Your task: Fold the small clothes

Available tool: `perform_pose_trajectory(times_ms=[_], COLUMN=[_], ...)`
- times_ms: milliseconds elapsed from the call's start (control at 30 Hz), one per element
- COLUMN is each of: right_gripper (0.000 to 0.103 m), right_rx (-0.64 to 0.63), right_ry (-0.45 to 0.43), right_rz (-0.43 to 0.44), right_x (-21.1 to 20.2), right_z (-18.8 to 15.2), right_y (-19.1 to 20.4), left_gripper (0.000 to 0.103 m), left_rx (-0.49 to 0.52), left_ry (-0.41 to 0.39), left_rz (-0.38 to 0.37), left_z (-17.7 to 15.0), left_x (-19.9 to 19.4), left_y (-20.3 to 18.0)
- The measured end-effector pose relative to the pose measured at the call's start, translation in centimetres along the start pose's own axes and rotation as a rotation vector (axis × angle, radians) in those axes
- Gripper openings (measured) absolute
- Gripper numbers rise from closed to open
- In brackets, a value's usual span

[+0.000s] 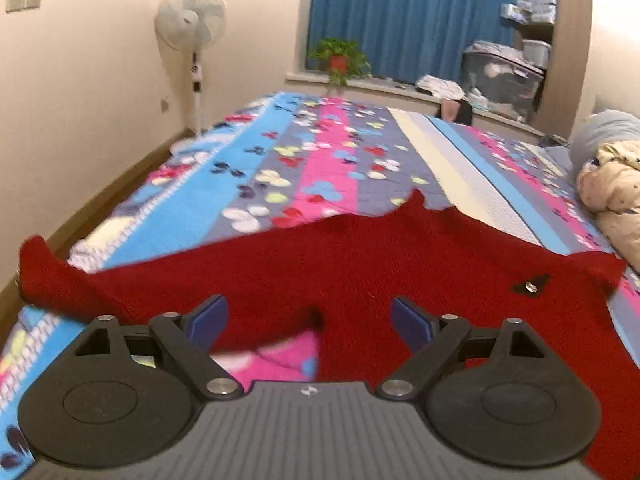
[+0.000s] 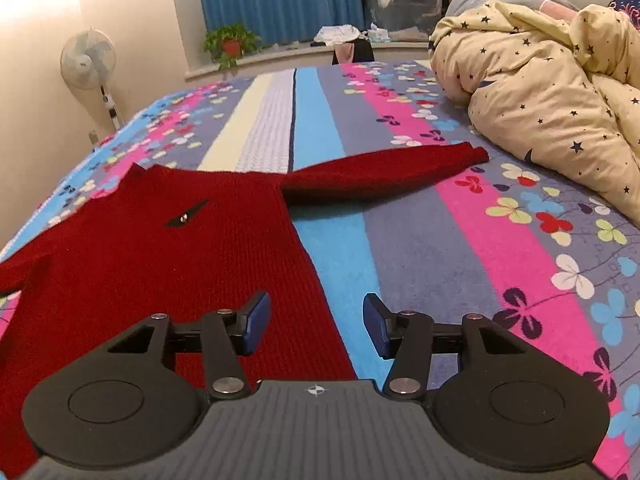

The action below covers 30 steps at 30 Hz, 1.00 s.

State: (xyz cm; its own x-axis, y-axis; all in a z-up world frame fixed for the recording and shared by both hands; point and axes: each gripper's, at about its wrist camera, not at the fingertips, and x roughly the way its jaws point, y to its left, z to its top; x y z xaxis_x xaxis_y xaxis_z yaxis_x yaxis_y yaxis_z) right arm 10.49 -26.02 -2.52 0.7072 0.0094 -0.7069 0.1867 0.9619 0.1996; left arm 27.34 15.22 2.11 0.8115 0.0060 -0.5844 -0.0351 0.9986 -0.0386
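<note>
A small dark red knit sweater (image 1: 340,256) lies spread flat on the bed, with a small black patch and silver stud (image 1: 531,285) on its chest. In the right wrist view the sweater (image 2: 152,248) has one sleeve (image 2: 384,168) stretched out to the right. My left gripper (image 1: 310,320) is open and empty, just above the sweater's lower hem near its left side. My right gripper (image 2: 316,322) is open and empty, over the sweater's lower right edge. The left sleeve (image 1: 44,272) points left toward the bed's edge.
The bed has a striped flowered cover (image 2: 500,240). A rumpled cream star-print duvet (image 2: 552,96) lies at the right. A standing fan (image 1: 192,32), a potted plant (image 1: 340,58) on the sill, blue curtains and a storage bin (image 1: 500,76) stand beyond the bed.
</note>
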Motion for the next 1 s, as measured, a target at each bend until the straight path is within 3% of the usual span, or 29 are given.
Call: perform_pose_trajectory(times_ms=[367,567,833,1000], right_gripper=[0.053,0.053,0.053,0.053], right_rx=[-0.032,-0.074,-0.065,-0.099], right_ry=[0.016,0.016,0.033,0.046], right_rz=[-0.081,-0.124,-0.132,-0.122], right_x=[2.8,3.2,3.6,3.7], right_z=[0.4,0.3,0.3,0.0], right_y=[1.9,2.0,1.9,2.5], left_gripper=[0.091,0.072,0.073,0.072], left_rx=[-0.105,-0.121,-0.452,-0.52], left_ry=[0.092,0.141,0.154,0.186], left_rz=[0.114,0.197,0.321,0.399], left_z=[1.8,1.8,2.0,1.6], left_x=[3.6,4.7,6.2,7.7], left_y=[4.9,6.6,15.3,18.4])
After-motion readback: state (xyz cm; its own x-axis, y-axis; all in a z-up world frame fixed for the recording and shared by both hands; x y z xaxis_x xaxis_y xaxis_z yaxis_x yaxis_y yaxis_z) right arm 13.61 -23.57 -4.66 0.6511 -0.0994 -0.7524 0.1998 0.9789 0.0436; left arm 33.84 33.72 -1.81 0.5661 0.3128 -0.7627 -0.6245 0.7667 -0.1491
